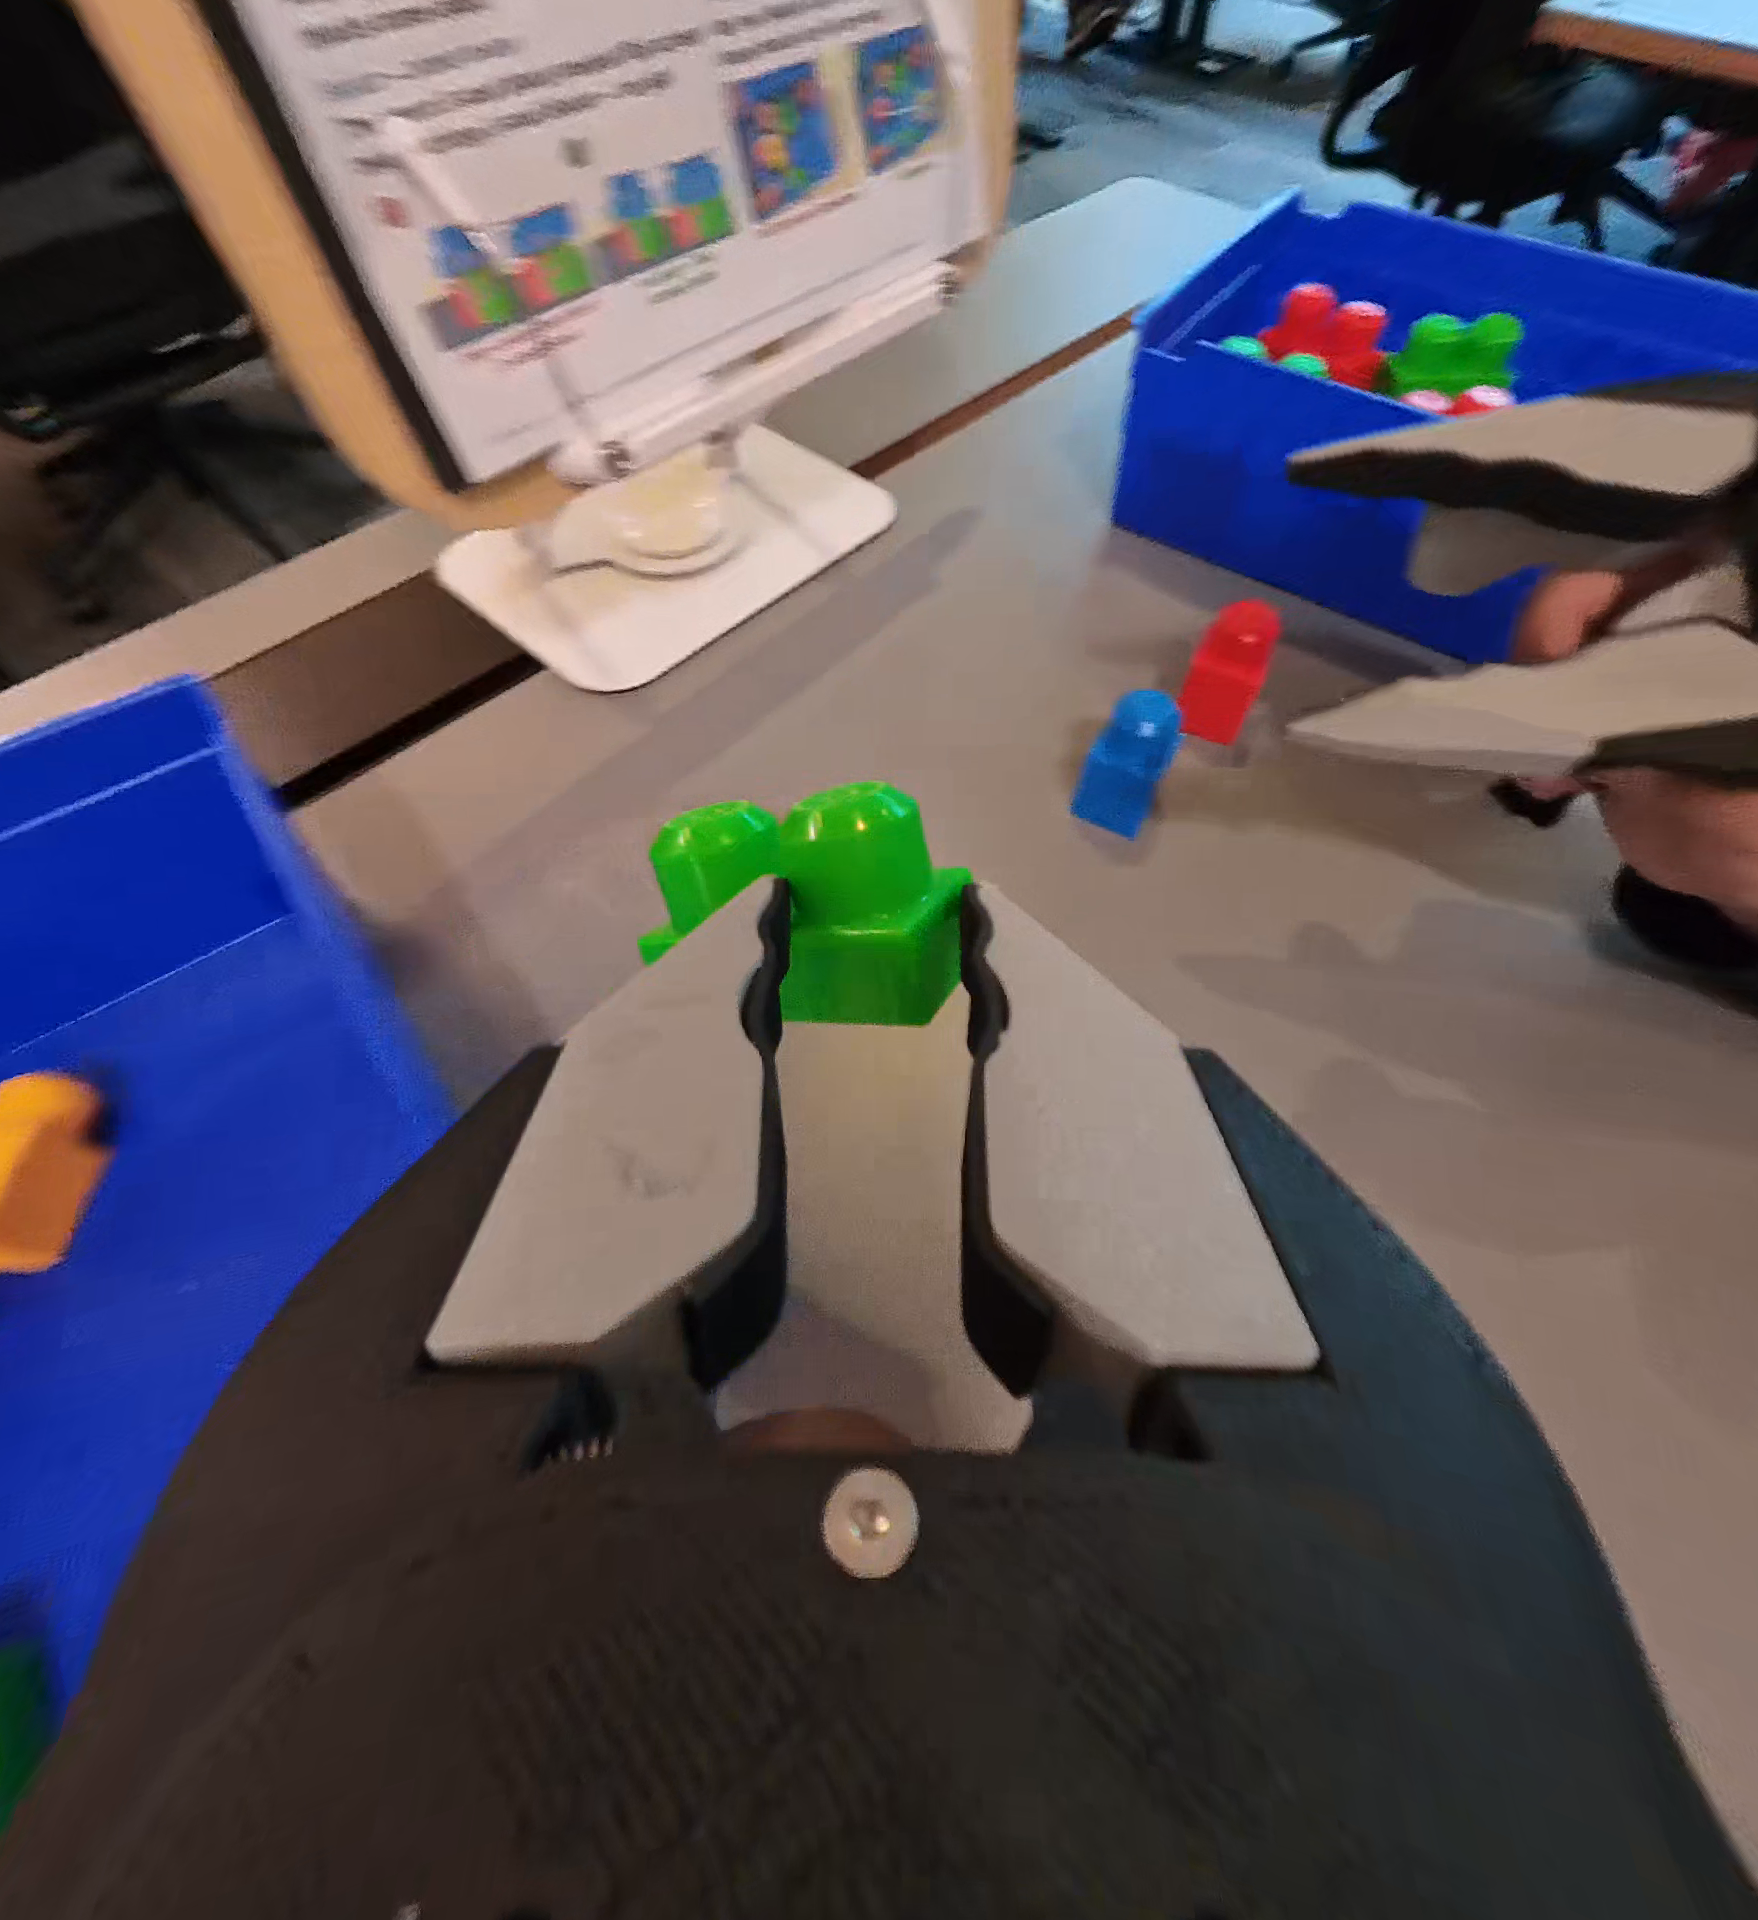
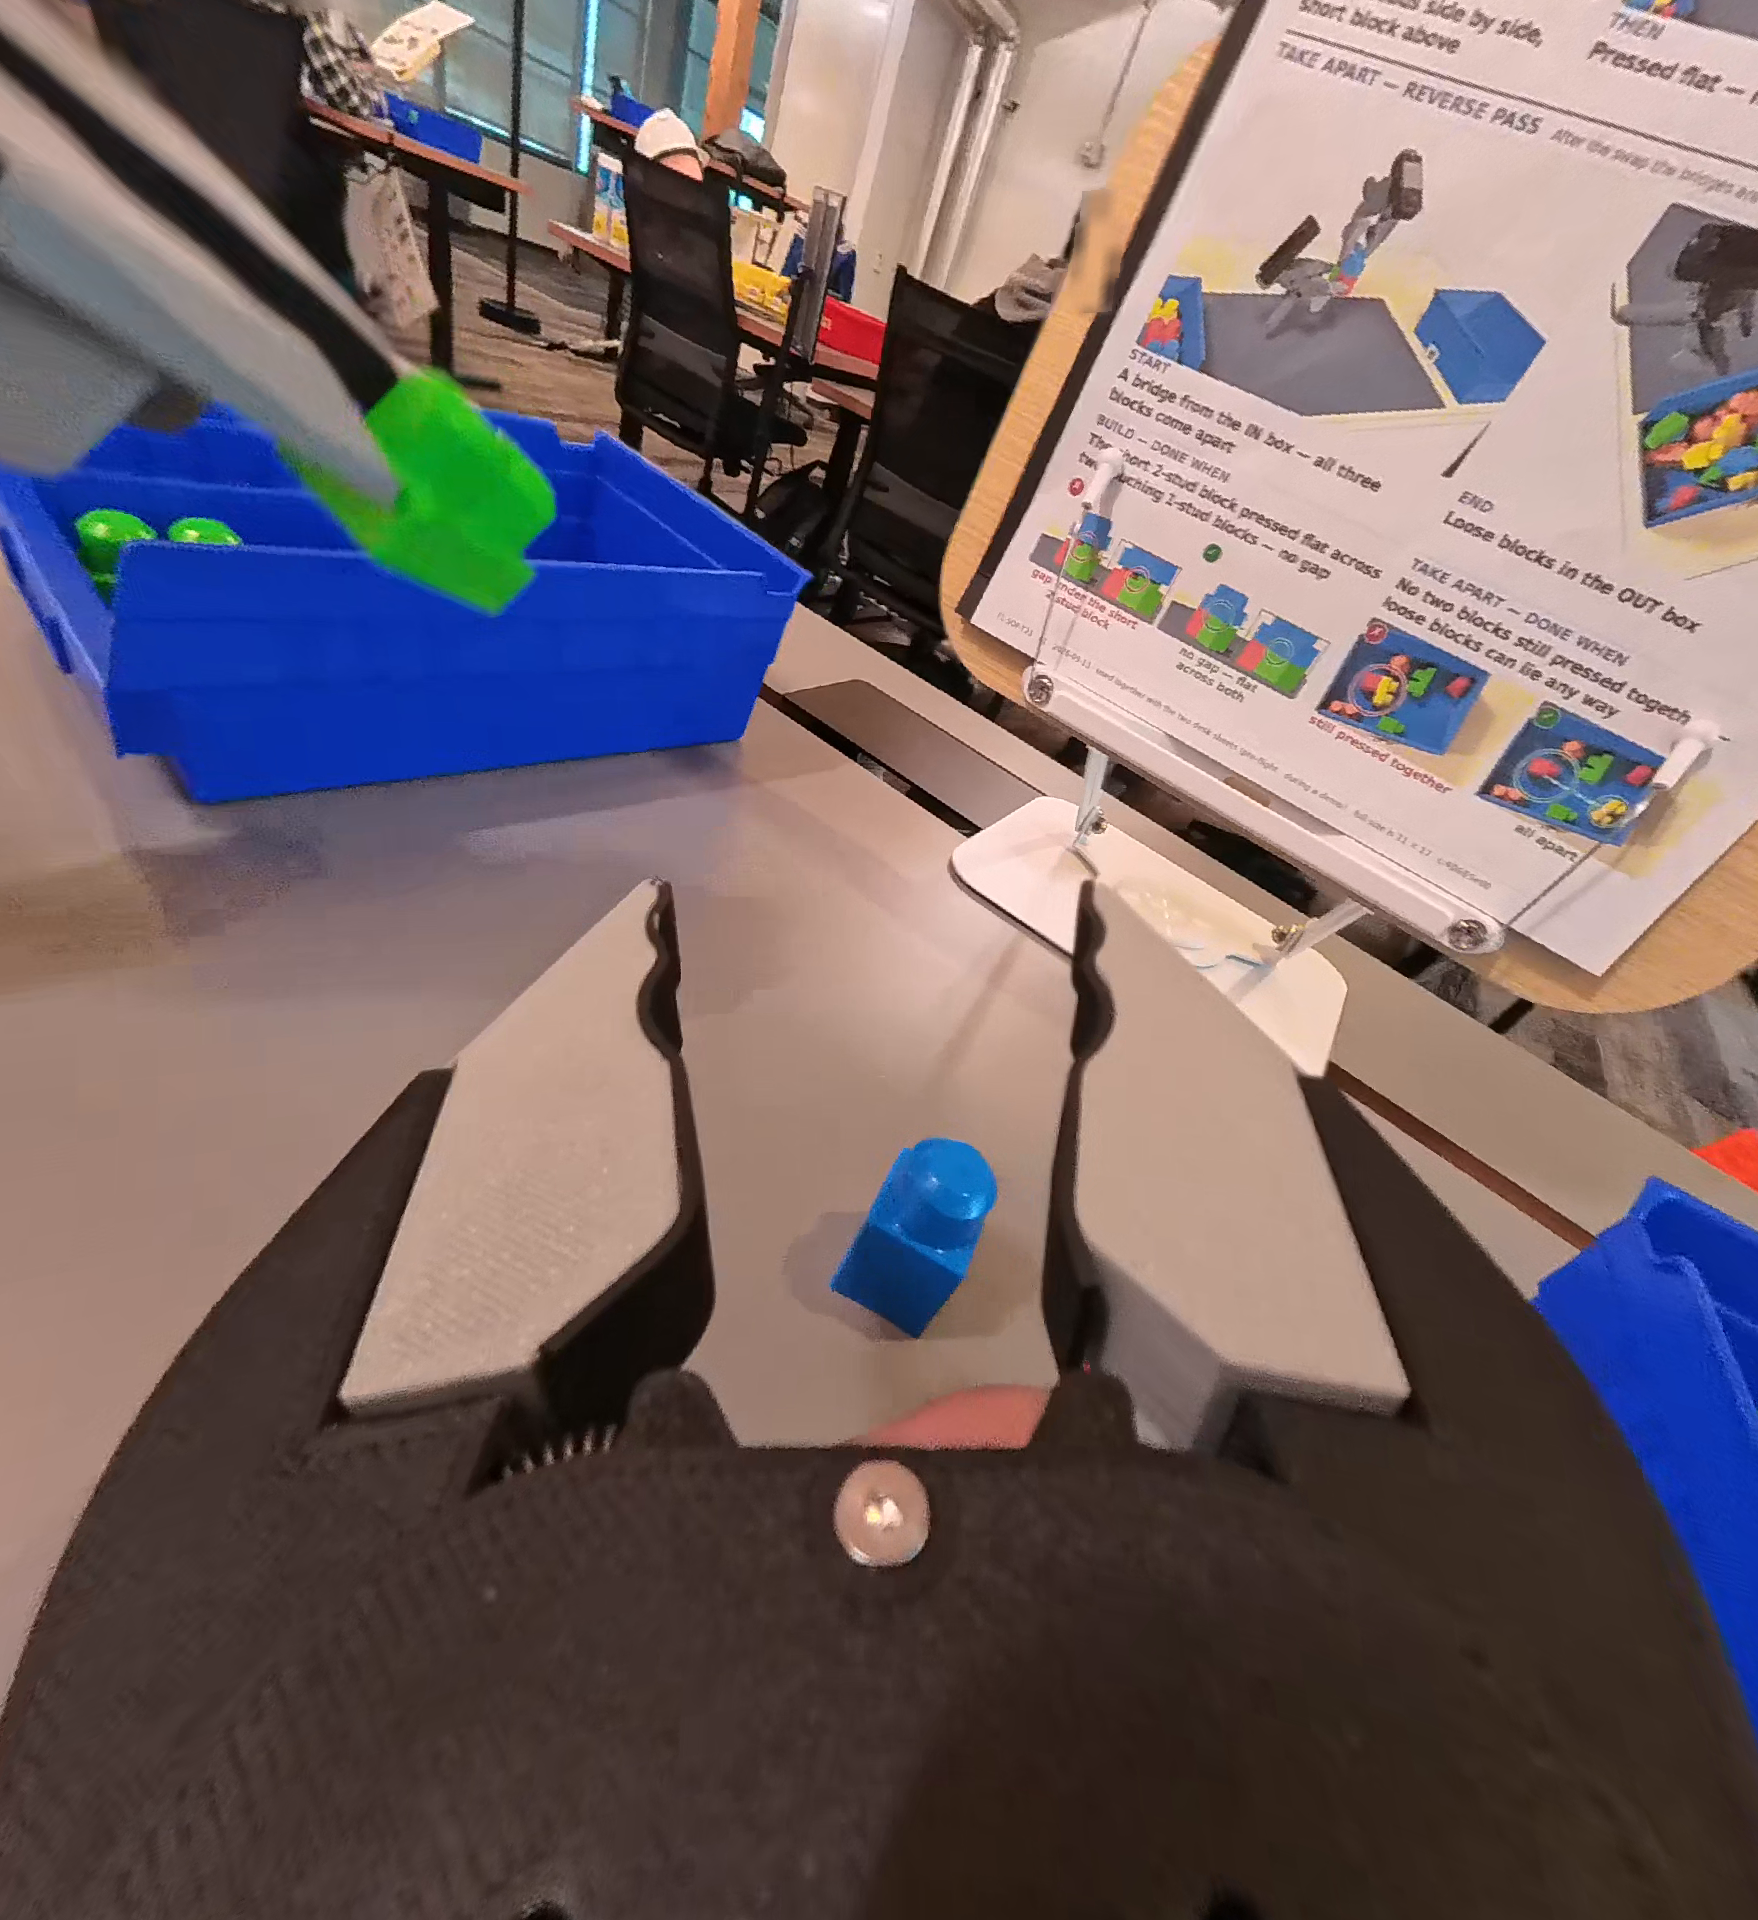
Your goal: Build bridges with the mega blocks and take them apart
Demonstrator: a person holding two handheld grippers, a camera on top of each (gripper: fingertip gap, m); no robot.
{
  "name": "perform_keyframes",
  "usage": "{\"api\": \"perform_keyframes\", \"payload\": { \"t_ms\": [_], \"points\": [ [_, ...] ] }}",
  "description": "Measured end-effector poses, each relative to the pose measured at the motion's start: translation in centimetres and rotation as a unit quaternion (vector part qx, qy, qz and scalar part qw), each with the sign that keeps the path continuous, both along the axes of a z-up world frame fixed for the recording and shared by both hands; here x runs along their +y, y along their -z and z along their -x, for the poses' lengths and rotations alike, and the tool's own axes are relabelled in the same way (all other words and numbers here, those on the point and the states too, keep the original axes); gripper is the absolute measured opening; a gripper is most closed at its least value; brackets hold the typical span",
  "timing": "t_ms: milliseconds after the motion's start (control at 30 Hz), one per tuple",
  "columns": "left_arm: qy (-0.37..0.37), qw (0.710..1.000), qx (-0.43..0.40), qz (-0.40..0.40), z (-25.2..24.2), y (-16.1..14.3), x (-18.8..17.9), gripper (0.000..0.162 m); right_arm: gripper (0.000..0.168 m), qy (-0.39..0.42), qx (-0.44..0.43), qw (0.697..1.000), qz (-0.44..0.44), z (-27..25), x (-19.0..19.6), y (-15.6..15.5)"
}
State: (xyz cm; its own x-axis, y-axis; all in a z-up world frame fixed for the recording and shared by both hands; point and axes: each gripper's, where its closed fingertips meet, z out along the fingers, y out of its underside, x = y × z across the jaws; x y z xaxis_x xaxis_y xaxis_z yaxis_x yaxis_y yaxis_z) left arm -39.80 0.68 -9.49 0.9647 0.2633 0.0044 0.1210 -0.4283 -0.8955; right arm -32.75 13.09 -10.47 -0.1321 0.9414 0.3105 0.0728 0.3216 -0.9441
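Between your left gripper [image 1: 870, 940] jaws sits the green 2-stud block [image 1: 833, 914], clamped above the table, while your right gripper [image 2: 875, 935] gapes empty over the blue block [image 2: 922, 1231], so I'd guess the 2 piers get lined up next.

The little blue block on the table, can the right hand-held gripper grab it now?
Probably yes. The right hand-held gripper is open and empty, and the blue block stands alone on the grey table between its fingers, with nothing in the way.
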Motion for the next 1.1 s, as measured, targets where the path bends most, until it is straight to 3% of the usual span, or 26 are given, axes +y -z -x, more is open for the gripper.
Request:
{"api": "perform_keyframes", "payload": {
  "t_ms": [167, 333, 567, 967, 1100],
  "points": [
    [0.06, 0.998, -0.004, -0.02, -4.4, 4.3, 4.6, 0.03, 0.072, 0.034, 0.001, 0.998, 0.053, 0.0, 3.3, -0.5],
    [0.186, 0.978, -0.064, -0.072, -9.6, 6.8, 7.7, 0.031, 0.068, 0.084, -0.028, 0.988, 0.123, 0.0, 7.3, 0.5],
    [0.202, 0.975, -0.09, -0.017, -10.5, 10.4, 7.3, 0.031, 0.068, 0.063, -0.05, 0.979, 0.186, 0.2, 7.6, 1.3],
    [0.145, 0.988, -0.056, 0.007, -8.4, 10.9, 6.4, 0.041, 0.067, 0.034, -0.065, 0.992, 0.104, 0.7, 4.7, 2.2],
    [0.144, 0.987, -0.055, 0.036, -8.2, 11.9, 6.1, 0.046, 0.067, -0.014, -0.092, 0.991, 0.098, 0.8, 2.5, 3.1]
  ]
}}
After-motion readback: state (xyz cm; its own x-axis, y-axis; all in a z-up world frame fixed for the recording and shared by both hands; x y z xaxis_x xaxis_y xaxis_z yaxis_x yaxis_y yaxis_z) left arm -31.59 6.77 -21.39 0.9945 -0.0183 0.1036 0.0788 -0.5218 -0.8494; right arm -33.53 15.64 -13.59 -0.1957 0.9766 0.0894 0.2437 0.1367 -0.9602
